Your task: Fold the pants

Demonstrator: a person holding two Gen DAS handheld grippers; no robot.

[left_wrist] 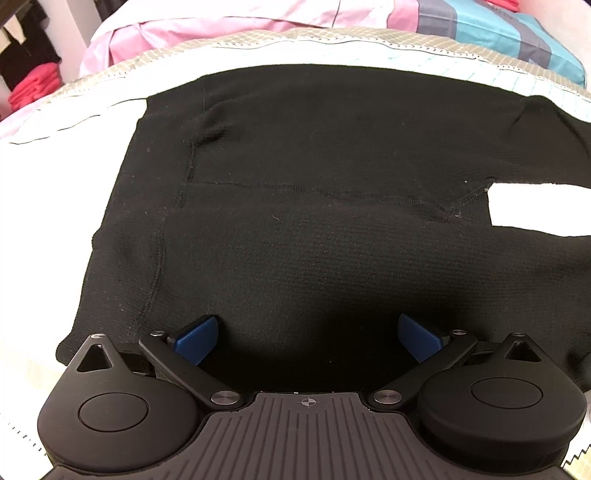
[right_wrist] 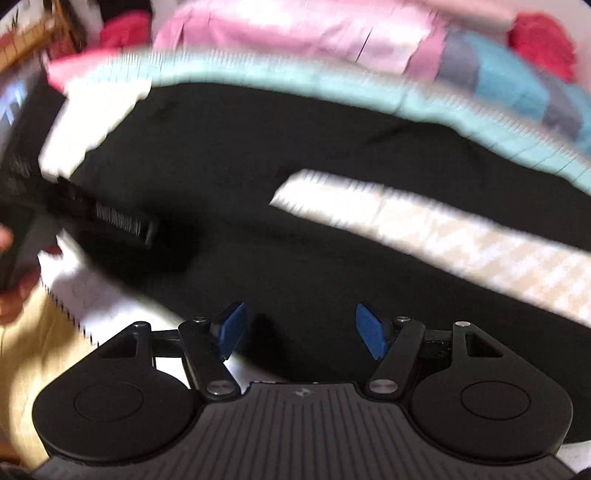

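The black pants (left_wrist: 314, 206) are lying spread flat on the bed (left_wrist: 44, 192), waistband end to my left in the left wrist view, the two legs parting at the crotch where a strip of white sheet is showing through. The fabric looks like a soft ribbed knit, so I am expecting it to drag and bunch rather than slide. I am holding the left gripper (left_wrist: 308, 339) just above the near edge of the upper part, its blue fingers (left_wrist: 195, 338) spread wide with only dark cloth beneath them and nothing pinched. I am bringing the right gripper (right_wrist: 301, 328) over the near leg; its view is smeared, but its fingers (right_wrist: 371, 334) are standing apart with nothing between them, so both are released. At the left rim of that view, my hand (right_wrist: 11, 295) is showing around the other gripper's handle. As I read it, the step is folding one leg over the other, and to do it well I should be pinching the near edge at two well-separated points, catching both layers, lifting together and carrying the edge across to meet the far seam. Beyond the pants, the quilted bedspread's teal-stitched border (left_wrist: 332, 48) and pink bedding (left_wrist: 221, 33) are lying at the far side.
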